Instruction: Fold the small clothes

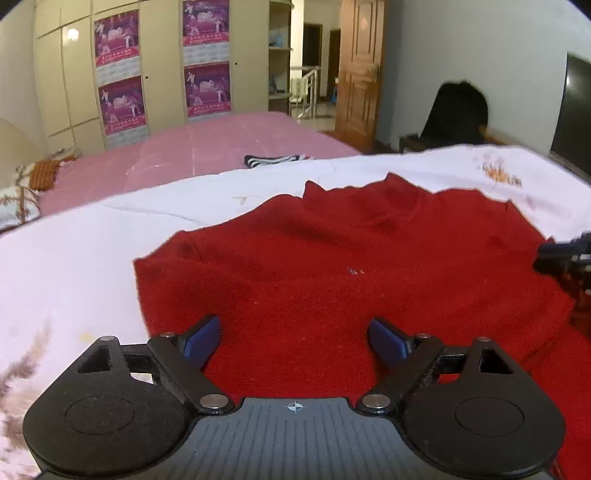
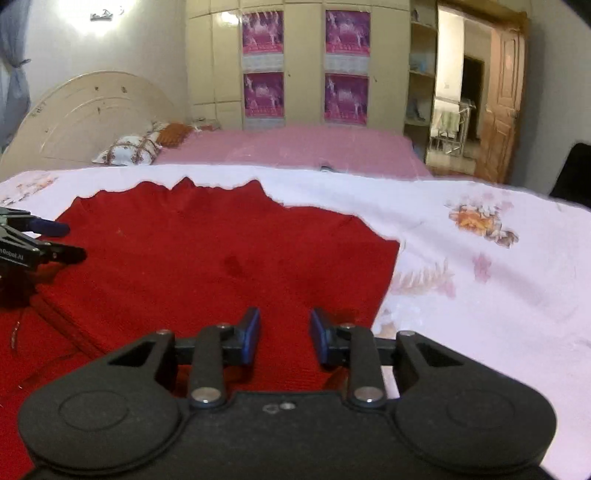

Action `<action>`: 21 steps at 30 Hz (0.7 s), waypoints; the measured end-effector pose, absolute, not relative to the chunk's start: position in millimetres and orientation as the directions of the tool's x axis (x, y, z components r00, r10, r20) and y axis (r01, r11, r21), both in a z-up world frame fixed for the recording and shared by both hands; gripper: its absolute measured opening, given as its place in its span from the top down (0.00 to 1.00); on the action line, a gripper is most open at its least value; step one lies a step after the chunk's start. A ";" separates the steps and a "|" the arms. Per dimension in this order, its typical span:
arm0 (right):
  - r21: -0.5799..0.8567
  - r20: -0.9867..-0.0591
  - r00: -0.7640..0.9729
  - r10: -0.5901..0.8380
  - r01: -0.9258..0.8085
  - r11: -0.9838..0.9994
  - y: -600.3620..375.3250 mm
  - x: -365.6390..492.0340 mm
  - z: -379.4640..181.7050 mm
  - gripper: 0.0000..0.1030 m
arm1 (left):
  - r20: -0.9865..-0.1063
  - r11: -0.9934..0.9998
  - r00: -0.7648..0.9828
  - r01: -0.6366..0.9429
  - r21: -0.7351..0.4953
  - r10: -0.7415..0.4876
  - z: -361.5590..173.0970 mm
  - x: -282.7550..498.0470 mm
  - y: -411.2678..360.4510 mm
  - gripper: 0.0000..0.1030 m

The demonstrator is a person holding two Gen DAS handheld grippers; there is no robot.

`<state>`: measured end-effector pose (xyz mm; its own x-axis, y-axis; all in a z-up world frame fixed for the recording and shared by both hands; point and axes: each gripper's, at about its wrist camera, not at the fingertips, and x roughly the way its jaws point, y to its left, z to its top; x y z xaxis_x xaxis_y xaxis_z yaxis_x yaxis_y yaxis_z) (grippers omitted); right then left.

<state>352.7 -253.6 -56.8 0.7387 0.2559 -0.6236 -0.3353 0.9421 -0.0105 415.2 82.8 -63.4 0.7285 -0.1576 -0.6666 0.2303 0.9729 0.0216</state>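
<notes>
Your red knitted sweater (image 1: 332, 258) lies spread flat on a white floral sheet (image 1: 74, 266), its neckline (image 1: 399, 192) at the far side from you and its body running back under both tools. The knit looks smooth across the chest, with a faint darker patch (image 2: 232, 264) visible in the right wrist view.

Your left gripper (image 1: 294, 341) hangs over the near part of the sweater with its blue-padded fingers (image 1: 201, 341) spread wide; nothing sits between them, only red knit showing below the gap. The sweater's left edge runs just beside that gripper's left finger, where red meets white sheet.

Your right gripper (image 2: 284, 334) sits over the sweater close to its right edge, fingers (image 2: 249, 334) parted by a narrow gap. Red knit shows through that gap, but you cannot tell from this angle whether the pads touch or pinch the fabric; they appear to stand apart and clamp nothing.

Each tool shows in the other's view: the left one enters at the left edge of the right wrist view, the right one at the right edge of the left wrist view.

Beyond the sheet a pink bedspread (image 1: 229, 147) stretches to a cream wardrobe (image 2: 295, 66) with purple posters (image 2: 263, 33). A striped black-and-white garment (image 1: 275, 160) lies on the pink cover, well apart from the sweater.
</notes>
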 end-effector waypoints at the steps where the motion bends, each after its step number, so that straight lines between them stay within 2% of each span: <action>1: -0.025 -0.627 0.739 0.246 -0.334 0.942 -251.2 349.7 -53.7 0.73 | -0.656 0.972 0.742 0.229 0.048 -0.143 -54.8 406.3 78.3 0.15; 3: -0.040 -0.603 0.754 0.258 -0.352 0.935 -244.7 337.6 -44.1 0.67 | -0.628 0.966 0.758 0.256 0.039 -0.176 -46.2 392.0 70.9 0.15; 7: -0.069 -0.606 0.744 0.282 -0.402 0.913 -234.1 319.0 -44.7 0.67 | -0.668 0.964 0.737 0.239 0.115 -0.103 -52.5 376.8 44.0 0.15; 9: -0.109 -0.635 0.732 0.248 -0.403 0.909 -231.6 316.4 -56.1 0.68 | -0.668 0.973 0.740 0.205 0.105 -0.084 -57.2 373.4 41.6 0.15; 11: -0.101 -0.623 0.740 0.254 -0.399 0.911 -233.8 318.5 -57.0 0.68 | -0.672 0.980 0.737 0.177 0.087 -0.073 -56.5 372.3 41.8 0.15; 17: -0.111 -0.634 0.741 0.221 -0.370 0.922 -228.7 317.2 -52.0 0.66 | -0.679 0.976 0.733 0.169 0.134 -0.034 -56.6 368.5 35.1 0.15; 21: -0.078 -0.608 0.761 0.225 -0.340 0.937 -229.8 299.5 -35.2 0.60 | -0.680 0.966 0.733 0.190 0.176 -0.020 -51.0 366.5 31.2 0.15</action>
